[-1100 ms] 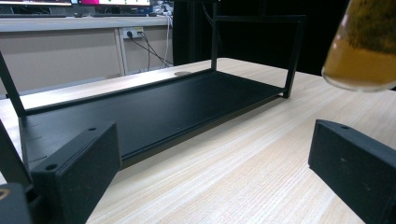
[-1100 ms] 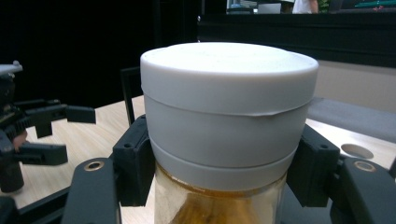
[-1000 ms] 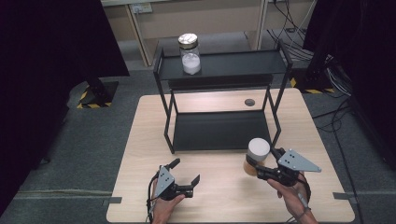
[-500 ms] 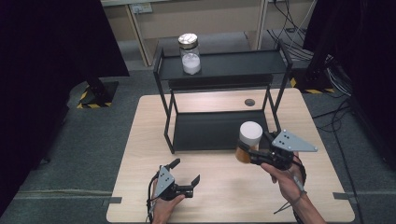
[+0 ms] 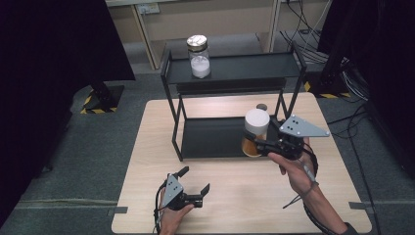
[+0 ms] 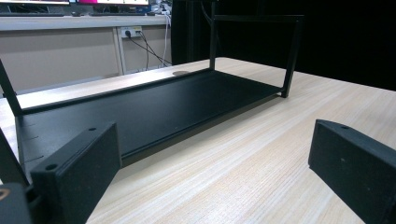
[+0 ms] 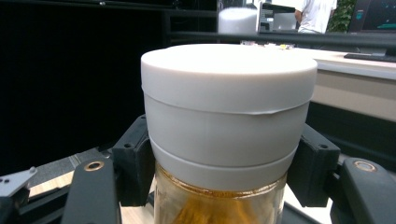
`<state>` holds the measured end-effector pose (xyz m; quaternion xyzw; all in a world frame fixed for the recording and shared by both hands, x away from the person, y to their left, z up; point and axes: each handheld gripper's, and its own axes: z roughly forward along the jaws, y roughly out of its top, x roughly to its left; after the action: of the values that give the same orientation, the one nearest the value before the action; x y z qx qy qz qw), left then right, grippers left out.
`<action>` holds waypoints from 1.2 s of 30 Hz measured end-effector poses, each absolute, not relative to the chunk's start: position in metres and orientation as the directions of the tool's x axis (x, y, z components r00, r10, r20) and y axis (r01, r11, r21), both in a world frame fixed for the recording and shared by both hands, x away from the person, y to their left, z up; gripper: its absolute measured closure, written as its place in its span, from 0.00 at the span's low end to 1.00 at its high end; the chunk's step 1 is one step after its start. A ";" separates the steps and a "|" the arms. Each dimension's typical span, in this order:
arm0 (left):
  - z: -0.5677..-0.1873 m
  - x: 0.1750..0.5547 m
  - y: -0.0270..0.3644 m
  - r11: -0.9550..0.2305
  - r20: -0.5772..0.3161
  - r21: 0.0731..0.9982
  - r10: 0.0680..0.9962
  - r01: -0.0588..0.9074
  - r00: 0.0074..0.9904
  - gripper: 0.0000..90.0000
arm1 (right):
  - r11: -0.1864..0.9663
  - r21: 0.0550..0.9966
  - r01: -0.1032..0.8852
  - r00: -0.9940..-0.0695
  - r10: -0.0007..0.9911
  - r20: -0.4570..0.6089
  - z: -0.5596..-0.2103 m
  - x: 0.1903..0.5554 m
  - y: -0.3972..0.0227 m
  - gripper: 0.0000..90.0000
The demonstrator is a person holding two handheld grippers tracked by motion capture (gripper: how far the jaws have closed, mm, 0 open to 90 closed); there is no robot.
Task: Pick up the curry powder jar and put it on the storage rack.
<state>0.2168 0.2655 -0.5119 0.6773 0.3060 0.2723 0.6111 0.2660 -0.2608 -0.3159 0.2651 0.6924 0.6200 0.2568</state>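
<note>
Jar (image 5: 255, 133) clamped under white lid by right gripper (image 5: 263, 145), held above table near shelf (image 5: 230, 73); risked slipping if tilted; left gripper (image 5: 195, 187) wide, empty.

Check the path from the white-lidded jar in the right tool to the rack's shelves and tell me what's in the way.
Nothing visible blocks the lower shelf: it lies bare just beside the white-lidded jar clamped in the right tool. On the top shelf, a glass jar of white powder takes the left part; the rest looks free. The rack's right posts stand close.
</note>
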 end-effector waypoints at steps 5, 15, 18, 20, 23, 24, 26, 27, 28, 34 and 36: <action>-0.512 0.217 0.266 -0.067 -0.005 0.994 0.746 0.083 0.666 0.02 | 0.102 0.994 0.041 -0.730 0.683 -0.039 -0.293 0.273 -0.257 0.39; -0.512 0.217 0.266 -0.069 -0.004 0.994 0.746 0.083 0.666 0.02 | 0.101 0.994 0.040 -0.735 0.677 -0.039 -0.254 0.285 -0.250 0.39; -0.512 0.217 0.266 -0.068 -0.004 0.994 0.746 0.083 0.666 0.02 | 0.106 0.994 0.040 -0.734 0.678 -0.043 -0.242 0.290 -0.247 0.39; -0.512 0.217 0.266 -0.068 -0.004 0.994 0.746 0.082 0.666 0.02 | 0.107 0.993 0.041 -0.734 0.678 -0.043 -0.239 0.291 -0.246 0.39; -0.512 0.217 0.266 -0.068 -0.004 0.994 0.746 0.082 0.666 0.02 | 0.118 0.992 0.050 -0.727 0.685 -0.045 -0.229 0.297 -0.242 0.39; -0.512 0.217 0.266 -0.068 -0.004 0.994 0.746 0.082 0.666 0.02 | 0.119 0.991 0.054 -0.726 0.686 -0.043 -0.225 0.299 -0.241 0.39; -0.512 0.217 0.266 -0.068 -0.004 0.994 0.746 0.082 0.666 0.02 | 0.119 0.991 0.058 -0.724 0.688 -0.040 -0.221 0.303 -0.239 0.39; -0.512 0.217 0.266 -0.068 -0.004 0.994 0.746 0.082 0.666 0.02 | 0.120 0.991 0.059 -0.722 0.691 -0.040 -0.219 0.305 -0.238 0.39; -0.512 0.217 0.266 -0.068 -0.004 0.994 0.746 0.082 0.666 0.02 | 0.119 0.991 0.060 -0.721 0.692 -0.040 -0.217 0.306 -0.237 0.39; -0.512 0.218 0.266 -0.068 -0.004 0.994 0.746 0.082 0.666 0.02 | 0.114 0.991 0.064 -0.711 0.703 -0.035 -0.204 0.316 -0.233 0.39; -0.512 0.218 0.266 -0.068 -0.004 0.994 0.746 0.083 0.666 0.02 | 0.116 0.991 0.063 -0.705 0.709 -0.038 -0.200 0.318 -0.232 0.39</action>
<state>0.2177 0.2662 -0.5119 0.6784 0.3053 0.2716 0.6106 0.3178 -0.2317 -0.1995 0.2766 0.6978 0.6045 0.2668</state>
